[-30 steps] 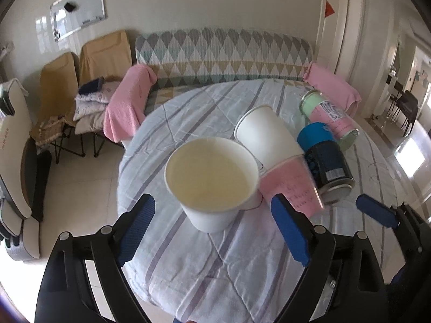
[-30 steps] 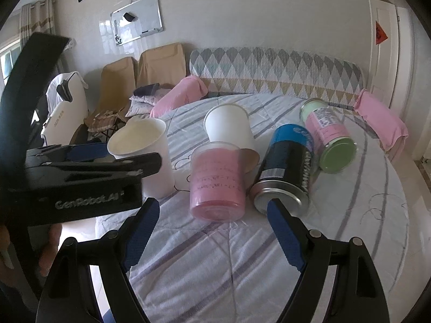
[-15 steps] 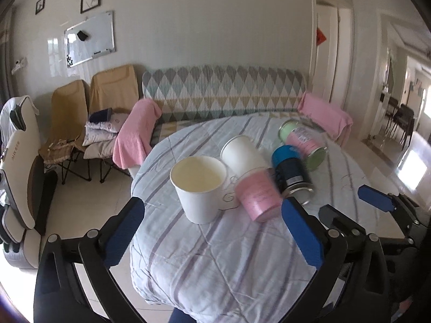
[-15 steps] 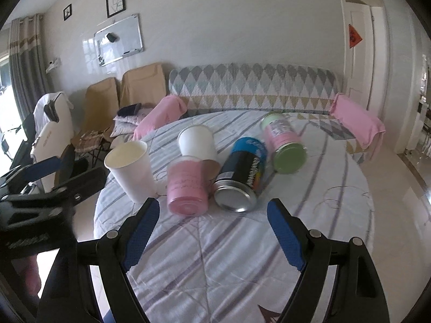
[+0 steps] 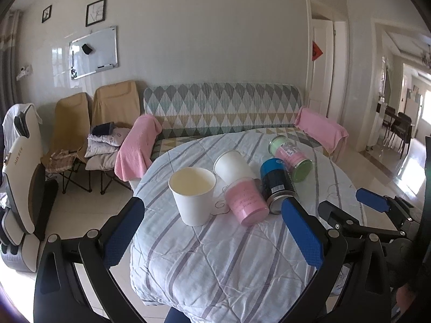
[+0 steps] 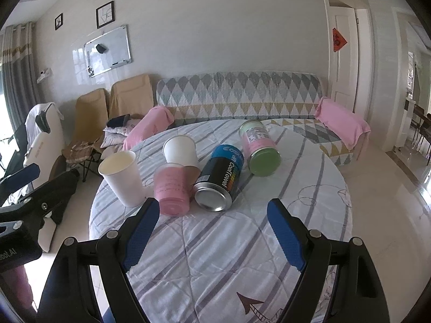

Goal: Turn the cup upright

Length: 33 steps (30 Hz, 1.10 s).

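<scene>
A white paper cup (image 5: 192,196) (image 6: 122,179) stands upright on the round table, mouth up. Behind it a second white cup (image 5: 234,165) (image 6: 180,152) lies on its side. A pink cup (image 5: 246,202) (image 6: 171,189) also lies on its side against it. My left gripper (image 5: 212,231) is open and empty, well back from the cups; its fingers also show at the left of the right wrist view (image 6: 20,179). My right gripper (image 6: 210,231) is open and empty, short of the cups.
A blue and black can (image 5: 277,185) (image 6: 219,179) and a pink and green can (image 5: 291,154) (image 6: 260,148) lie on their sides on the striped tablecloth (image 6: 215,255). A sofa (image 5: 221,110) and folding chairs (image 5: 80,123) stand behind the table.
Both grippers have pulled back and up from the cups, which now look smaller and farther. The upright white cup stands free on the table.
</scene>
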Each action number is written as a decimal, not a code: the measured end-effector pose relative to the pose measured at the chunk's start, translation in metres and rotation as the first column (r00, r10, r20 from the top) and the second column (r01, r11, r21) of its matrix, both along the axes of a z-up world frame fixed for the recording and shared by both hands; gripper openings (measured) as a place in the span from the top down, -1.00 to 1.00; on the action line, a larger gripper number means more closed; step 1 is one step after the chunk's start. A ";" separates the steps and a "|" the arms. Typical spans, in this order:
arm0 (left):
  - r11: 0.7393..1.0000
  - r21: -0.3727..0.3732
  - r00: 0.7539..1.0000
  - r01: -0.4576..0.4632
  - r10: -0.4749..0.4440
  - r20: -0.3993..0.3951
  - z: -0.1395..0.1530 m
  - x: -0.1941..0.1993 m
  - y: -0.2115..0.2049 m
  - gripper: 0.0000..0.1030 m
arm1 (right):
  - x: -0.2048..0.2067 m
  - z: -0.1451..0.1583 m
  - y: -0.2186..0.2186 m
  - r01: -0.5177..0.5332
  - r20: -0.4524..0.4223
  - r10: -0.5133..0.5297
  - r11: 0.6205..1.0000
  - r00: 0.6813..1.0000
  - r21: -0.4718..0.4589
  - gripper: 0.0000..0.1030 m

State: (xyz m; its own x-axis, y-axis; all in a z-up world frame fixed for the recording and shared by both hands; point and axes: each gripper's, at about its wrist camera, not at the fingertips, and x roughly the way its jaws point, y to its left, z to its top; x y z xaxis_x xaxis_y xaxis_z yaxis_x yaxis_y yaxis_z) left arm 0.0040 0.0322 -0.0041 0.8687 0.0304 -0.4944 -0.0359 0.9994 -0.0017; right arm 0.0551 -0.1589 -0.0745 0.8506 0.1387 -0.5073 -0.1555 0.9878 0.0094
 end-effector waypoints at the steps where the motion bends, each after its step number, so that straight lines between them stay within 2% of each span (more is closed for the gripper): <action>1: 1.000 -0.001 1.000 0.003 -0.003 0.000 0.000 -0.001 -0.001 -1.00 | -0.001 0.000 -0.001 0.002 0.001 -0.002 1.000 1.000 0.001 -0.62; 17: 1.000 0.009 0.999 0.013 -0.013 -0.037 -0.004 0.001 0.000 -1.00 | -0.002 0.002 -0.006 0.014 0.007 -0.014 1.000 1.000 0.010 -0.62; 26: 0.999 -0.031 0.997 -0.022 0.019 -0.079 -0.016 0.014 0.022 -1.00 | 0.005 -0.001 -0.008 0.026 -0.013 -0.026 1.000 1.000 0.012 -0.62; 33: 1.000 -0.016 0.997 -0.014 0.013 -0.071 -0.019 0.019 0.020 -1.00 | 0.006 0.002 -0.008 0.021 0.004 -0.021 1.000 1.000 0.016 -0.62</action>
